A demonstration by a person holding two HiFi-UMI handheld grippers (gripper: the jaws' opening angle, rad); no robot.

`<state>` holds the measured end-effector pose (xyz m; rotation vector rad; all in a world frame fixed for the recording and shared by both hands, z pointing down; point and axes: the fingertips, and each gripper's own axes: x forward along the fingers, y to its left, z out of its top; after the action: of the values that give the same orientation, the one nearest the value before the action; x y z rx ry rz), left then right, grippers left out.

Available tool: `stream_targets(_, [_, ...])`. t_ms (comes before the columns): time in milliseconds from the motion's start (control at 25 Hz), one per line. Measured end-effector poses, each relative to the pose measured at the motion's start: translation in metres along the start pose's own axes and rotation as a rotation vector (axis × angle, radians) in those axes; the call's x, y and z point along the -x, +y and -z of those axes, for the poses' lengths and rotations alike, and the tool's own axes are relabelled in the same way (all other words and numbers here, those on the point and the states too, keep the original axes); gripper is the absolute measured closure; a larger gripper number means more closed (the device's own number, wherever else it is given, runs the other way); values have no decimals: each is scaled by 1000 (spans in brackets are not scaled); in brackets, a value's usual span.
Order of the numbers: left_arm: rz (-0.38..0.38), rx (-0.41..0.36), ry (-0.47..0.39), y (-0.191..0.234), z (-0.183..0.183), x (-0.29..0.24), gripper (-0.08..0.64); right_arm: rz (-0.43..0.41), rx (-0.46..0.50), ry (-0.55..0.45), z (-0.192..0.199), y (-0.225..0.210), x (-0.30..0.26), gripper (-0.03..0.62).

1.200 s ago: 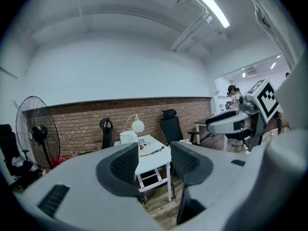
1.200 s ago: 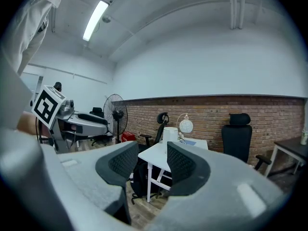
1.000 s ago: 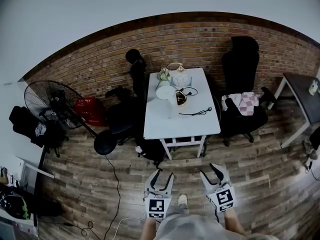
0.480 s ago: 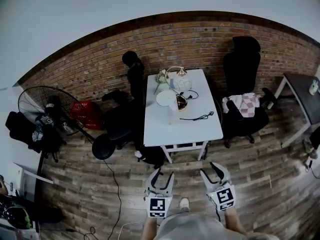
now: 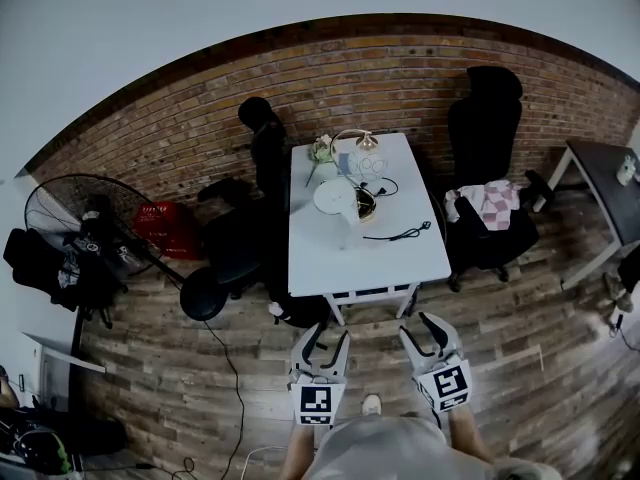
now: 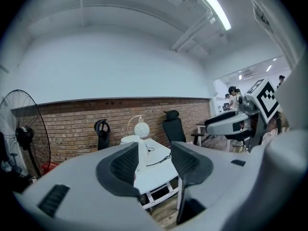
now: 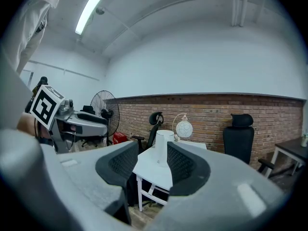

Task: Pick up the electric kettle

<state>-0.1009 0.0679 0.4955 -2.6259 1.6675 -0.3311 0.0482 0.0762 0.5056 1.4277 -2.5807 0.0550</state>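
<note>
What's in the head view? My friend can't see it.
From above: a white kettle sits on a white table by a brick wall. Below, the left gripper and right gripper hang open and empty over the floor, short of it.

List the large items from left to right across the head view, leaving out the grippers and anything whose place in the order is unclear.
standing fan → red crate → white table → black office chair → dark desk
</note>
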Motion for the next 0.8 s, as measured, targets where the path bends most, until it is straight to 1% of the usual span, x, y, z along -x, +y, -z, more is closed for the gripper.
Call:
stream_targets(240, [10, 1, -14, 9, -5, -12, 348, 7, 17, -12, -5, -2, -12, 414])
stream_targets(360, [19, 3, -16, 9, -4, -18, 348, 18, 8, -1, -5, -6, -15, 414])
stream_targets(800, [29, -1, -16, 9, -9, -43, 348, 26, 13, -13, -12, -27, -27, 414])
